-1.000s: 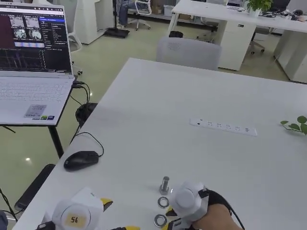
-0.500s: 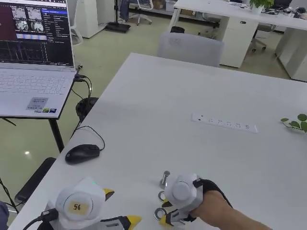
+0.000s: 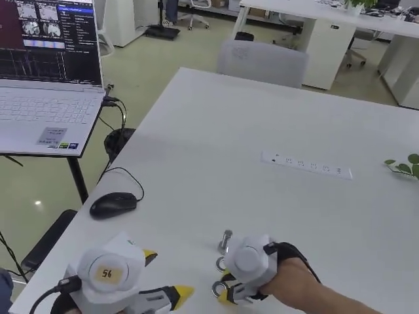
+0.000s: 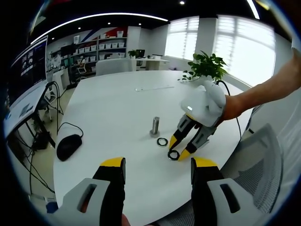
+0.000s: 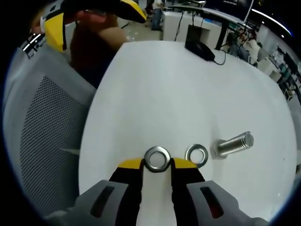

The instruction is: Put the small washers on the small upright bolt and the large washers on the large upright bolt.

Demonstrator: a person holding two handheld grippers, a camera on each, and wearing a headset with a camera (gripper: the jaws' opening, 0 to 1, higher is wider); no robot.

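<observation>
One steel bolt (image 3: 226, 241) stands upright on the white table (image 3: 262, 196). Two steel washers lie just in front of it, one close to the bolt (image 3: 220, 263) and one nearer me (image 3: 218, 288). My right gripper (image 3: 226, 294) is down at the table with its yellow tips pressed against both sides of the nearer washer (image 5: 157, 158). The other washer (image 5: 196, 155) and the bolt (image 5: 233, 144) lie just beyond the tips. My left gripper (image 4: 157, 165) hovers open and empty, pointing at the bolt (image 4: 154, 126) and at the right gripper (image 4: 181, 151).
A black mouse (image 3: 113, 205) with its cable lies at the table's left edge. A white power strip (image 3: 306, 165) sits mid-table, and a plant (image 3: 406, 168) is at the right. A laptop (image 3: 46, 98) stands on a side stand, with a grey chair (image 3: 262, 62) behind the table.
The head camera has tilted and shifted. My right gripper has settled lower around the nearer washer. My left gripper has come up a little further into the head view.
</observation>
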